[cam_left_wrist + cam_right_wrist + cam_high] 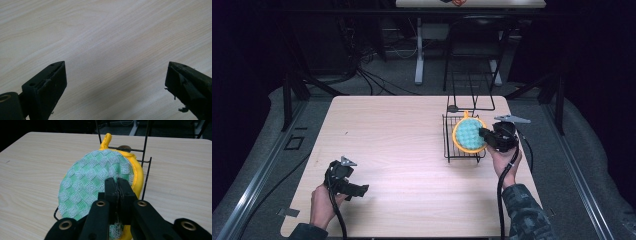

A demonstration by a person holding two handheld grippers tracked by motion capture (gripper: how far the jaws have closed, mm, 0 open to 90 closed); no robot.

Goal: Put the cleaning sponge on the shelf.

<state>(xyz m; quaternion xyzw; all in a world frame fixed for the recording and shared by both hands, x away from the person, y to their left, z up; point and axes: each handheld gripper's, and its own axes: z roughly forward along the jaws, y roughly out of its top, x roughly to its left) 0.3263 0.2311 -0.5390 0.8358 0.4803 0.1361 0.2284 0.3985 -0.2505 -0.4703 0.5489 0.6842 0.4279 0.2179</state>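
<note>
The right gripper (pixel 492 136) is sitting at about 3 o'clock on the bench (pixel 402 150). Its jaws are squeezing tight on the near edge of a round scrubbing pad (pixel 95 182). The pad is green and white checks on top with a yellow rim and a small yellow loop at the far end. In the right gripper view the two black jaws are pressing together with a bit of the pad's mesh pinched between them.

The pad is resting on a black wire rack (pixel 462 145), partly leaning on its thin bars. The person is probably holding it by the edge so it stays flat and does not flop, and so the jaws do not bump the wires. Whether the pad is going into the rack or coming out, I cannot tell.

The left gripper (pixel 357 189) is waiting at about 7 o'clock, near the front of the bench, well apart from the rack. Its jaws are wide apart and holding nothing, with bare wood between them. It seems to be keeping out of the way.

Counting up: there is one pad, one wire rack, two grippers and one bench.
</note>
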